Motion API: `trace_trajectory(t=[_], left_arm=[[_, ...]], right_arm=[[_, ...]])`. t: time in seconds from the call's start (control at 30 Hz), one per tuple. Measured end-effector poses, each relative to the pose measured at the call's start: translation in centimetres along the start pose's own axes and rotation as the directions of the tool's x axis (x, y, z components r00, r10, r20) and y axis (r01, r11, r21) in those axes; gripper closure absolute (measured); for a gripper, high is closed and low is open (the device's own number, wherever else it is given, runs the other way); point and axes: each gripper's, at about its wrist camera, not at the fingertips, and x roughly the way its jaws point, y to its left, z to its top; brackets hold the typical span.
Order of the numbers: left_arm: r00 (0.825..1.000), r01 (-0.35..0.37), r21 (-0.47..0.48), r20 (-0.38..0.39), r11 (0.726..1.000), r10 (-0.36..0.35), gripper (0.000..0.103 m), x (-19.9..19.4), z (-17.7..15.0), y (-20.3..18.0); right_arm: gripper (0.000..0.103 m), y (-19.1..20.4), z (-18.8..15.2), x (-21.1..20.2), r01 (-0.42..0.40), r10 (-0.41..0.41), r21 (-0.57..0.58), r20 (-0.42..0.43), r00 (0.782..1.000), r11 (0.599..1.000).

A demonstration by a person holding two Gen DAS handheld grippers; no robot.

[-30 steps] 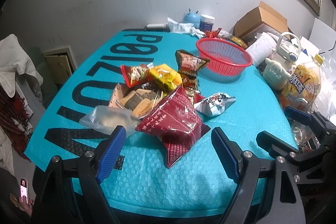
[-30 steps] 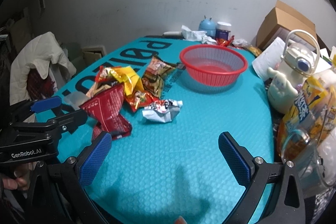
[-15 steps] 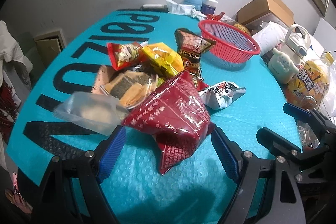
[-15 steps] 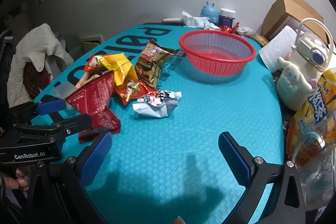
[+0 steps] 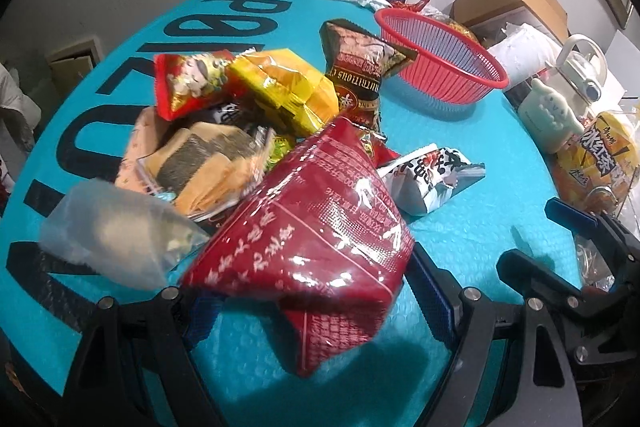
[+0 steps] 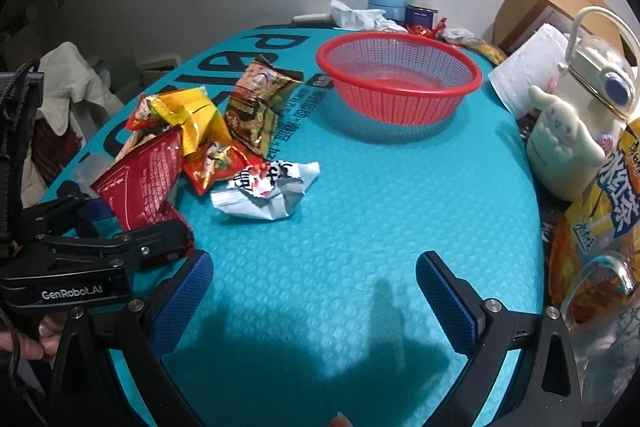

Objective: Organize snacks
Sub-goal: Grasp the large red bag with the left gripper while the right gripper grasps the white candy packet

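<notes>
Movement on the left: the left gripper (image 5: 316, 303) has pushed in since a moment ago, its open jaws now straddling the glossy dark-red snack bag (image 5: 312, 231) at the pile's near edge, not yet pinching. The right gripper (image 6: 314, 291) hovers open over bare mat. The red mesh basket (image 6: 400, 83) waits empty, far right.

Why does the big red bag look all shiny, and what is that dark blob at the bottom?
Left wrist view: room light glares white off the crinkly dark red snack bag, and the clear bag beside it is blurry. Right wrist view: the dark blob is the shadow the right gripper casts on the teal mat.
</notes>
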Motion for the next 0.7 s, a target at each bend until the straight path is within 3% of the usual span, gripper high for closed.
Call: trace_trajectory(t=[0.17,0.2,0.23,0.33,0.7], left_arm=[[1.0,0.003,-0.012,0.013,1.0,-0.003,0.022,0.5,0.0,0.1],[1.0,0.02,-0.017,0.024,1.0,-0.02,0.027,0.4,-0.1,0.3],[0.999,0.033,-0.022,0.032,0.999,-0.033,0.038,0.3,-0.2,0.4],[0.998,0.042,-0.02,0.048,0.999,-0.041,0.045,0.0,-0.3,0.5],[0.992,0.108,-0.022,0.074,0.994,-0.106,0.046,-2.6,-0.5,0.8]], right_arm=[[0.0,-0.2,0.1,0.3,0.004,-0.004,0.002,-0.007,1.0,1.0],[0.0,-0.2,0.1,0.4,0.004,-0.004,0.002,-0.01,1.0,1.0],[0.0,-0.1,0.1,0.4,0.003,-0.003,0.001,-0.012,1.0,1.0],[0.0,0.0,0.1,0.5,-0.002,0.002,-0.001,-0.016,1.0,1.0],[0.0,0.6,0.1,0.5,-0.018,0.018,-0.006,-0.017,1.0,1.0]])
